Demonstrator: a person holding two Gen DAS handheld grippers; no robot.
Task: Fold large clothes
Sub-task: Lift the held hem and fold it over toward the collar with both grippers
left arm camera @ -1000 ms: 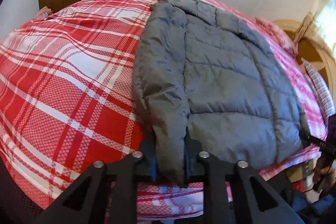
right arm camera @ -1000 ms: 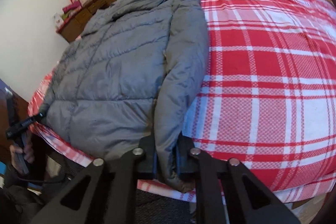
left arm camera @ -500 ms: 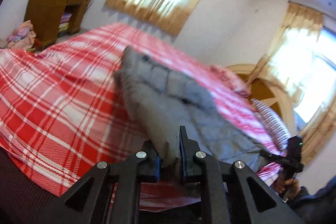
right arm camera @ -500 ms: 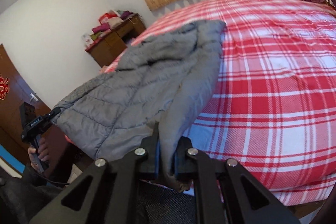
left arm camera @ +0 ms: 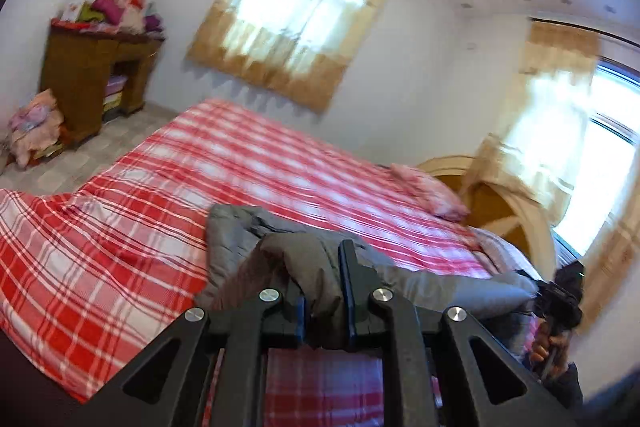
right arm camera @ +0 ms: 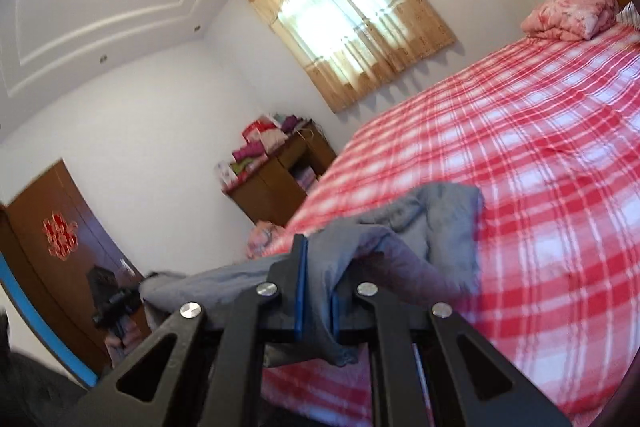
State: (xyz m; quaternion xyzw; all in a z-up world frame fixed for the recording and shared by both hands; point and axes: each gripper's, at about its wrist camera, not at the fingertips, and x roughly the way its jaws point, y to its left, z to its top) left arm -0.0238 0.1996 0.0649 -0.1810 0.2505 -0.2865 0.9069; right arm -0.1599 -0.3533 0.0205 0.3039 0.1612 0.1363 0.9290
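Observation:
A grey padded jacket (left arm camera: 240, 239) lies at the near edge of the bed with the red and white check cover (left arm camera: 120, 227). My left gripper (left arm camera: 324, 291) is shut on its lower hem and holds it lifted above the bed. My right gripper (right arm camera: 316, 291) is shut on the other end of the hem (right arm camera: 320, 259), also lifted. The jacket (right arm camera: 440, 223) bunches and sags between the two grippers. Its far part is hidden behind the raised fabric.
A pink pillow (left arm camera: 428, 191) lies at the head of the bed, by the wooden headboard (left arm camera: 492, 207). A brown cabinet (left arm camera: 88, 79) piled with clothes stands by the far wall. A brown door (right arm camera: 60, 259) is at the left in the right wrist view.
Both grippers have risen and tilted up with the hem held. The jacket, flat on the bed a second ago, now hangs bunched from the two grippers with its lower part lifted.

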